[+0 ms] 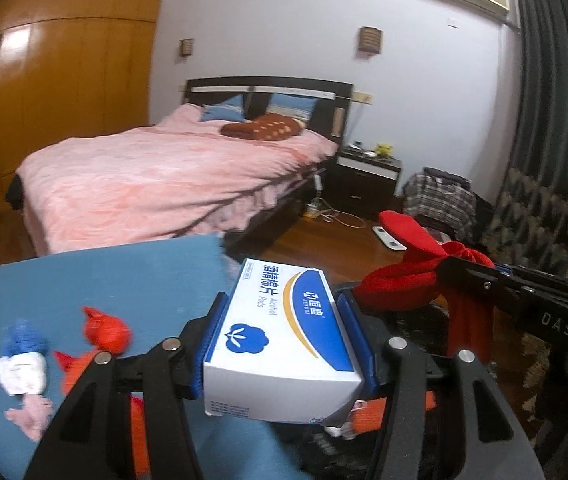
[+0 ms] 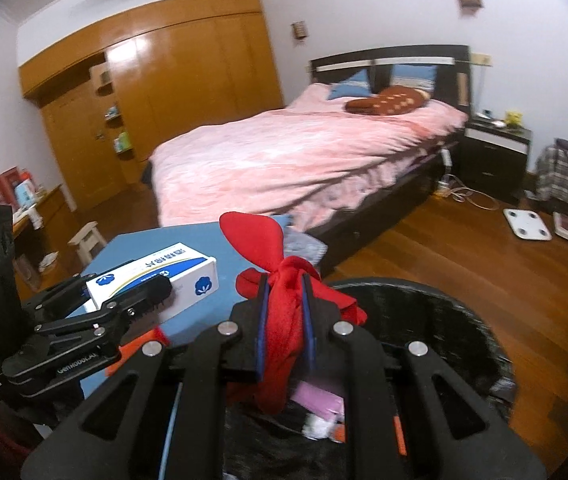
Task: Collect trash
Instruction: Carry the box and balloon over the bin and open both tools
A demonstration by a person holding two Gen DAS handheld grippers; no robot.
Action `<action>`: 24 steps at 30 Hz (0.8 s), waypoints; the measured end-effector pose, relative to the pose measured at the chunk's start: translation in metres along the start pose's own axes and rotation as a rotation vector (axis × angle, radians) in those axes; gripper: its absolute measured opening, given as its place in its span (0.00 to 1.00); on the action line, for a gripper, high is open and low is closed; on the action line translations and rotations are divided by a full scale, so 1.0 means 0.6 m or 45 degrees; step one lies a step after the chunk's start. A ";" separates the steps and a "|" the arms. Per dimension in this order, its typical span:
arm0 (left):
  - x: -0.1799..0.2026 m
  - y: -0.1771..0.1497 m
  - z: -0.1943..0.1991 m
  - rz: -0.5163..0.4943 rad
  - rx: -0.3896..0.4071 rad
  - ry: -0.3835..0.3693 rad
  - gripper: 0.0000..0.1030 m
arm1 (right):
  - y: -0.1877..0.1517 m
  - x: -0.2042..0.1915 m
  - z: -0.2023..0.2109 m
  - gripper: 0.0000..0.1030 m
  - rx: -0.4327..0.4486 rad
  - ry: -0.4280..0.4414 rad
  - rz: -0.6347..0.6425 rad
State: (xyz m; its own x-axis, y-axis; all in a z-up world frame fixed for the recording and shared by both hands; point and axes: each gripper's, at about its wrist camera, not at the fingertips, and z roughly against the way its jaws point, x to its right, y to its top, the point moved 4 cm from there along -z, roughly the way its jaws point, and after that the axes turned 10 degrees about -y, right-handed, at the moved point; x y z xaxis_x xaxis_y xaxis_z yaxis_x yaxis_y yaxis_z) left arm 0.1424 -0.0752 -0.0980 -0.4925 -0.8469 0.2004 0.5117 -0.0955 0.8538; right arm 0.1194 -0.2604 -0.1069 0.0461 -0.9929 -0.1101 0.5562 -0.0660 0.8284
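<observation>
The lower frame edge is cutting off the left tool (image 1: 284, 344), which is hiding the near end of the white box (image 1: 284, 344), while the scraps (image 1: 24, 364) at lower left are blurring beyond telling.

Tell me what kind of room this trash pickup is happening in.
A bedroom in a home, by the look of it: a bed with a pink cover and dark headboard, a nightstand beside it, and a wall of wooden wardrobe doors.

Home bedroom, pink-covered bed (image 1: 172, 176), wooden wardrobe (image 1: 72, 80)
</observation>
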 end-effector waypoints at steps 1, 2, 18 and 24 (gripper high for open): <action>0.014 -0.002 -0.010 -0.007 -0.007 -0.017 0.53 | -0.004 0.017 0.002 0.13 -0.002 -0.023 -0.012; 0.023 -0.001 -0.018 -0.012 -0.014 -0.030 0.53 | -0.009 0.031 0.005 0.13 -0.004 -0.043 -0.021; 0.095 -0.011 -0.094 -0.046 -0.090 -0.156 0.78 | -0.064 0.144 -0.003 0.57 -0.046 -0.245 -0.127; 0.061 -0.006 -0.068 -0.031 -0.063 -0.070 0.89 | -0.057 0.135 0.009 0.92 0.018 -0.300 -0.128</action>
State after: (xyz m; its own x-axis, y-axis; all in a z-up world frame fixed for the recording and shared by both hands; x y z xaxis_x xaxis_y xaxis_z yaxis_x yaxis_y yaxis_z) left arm 0.1514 -0.1272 -0.1133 -0.5420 -0.8144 0.2073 0.5330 -0.1424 0.8341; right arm 0.0998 -0.3394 -0.1412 -0.2048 -0.9768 -0.0627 0.5367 -0.1656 0.8273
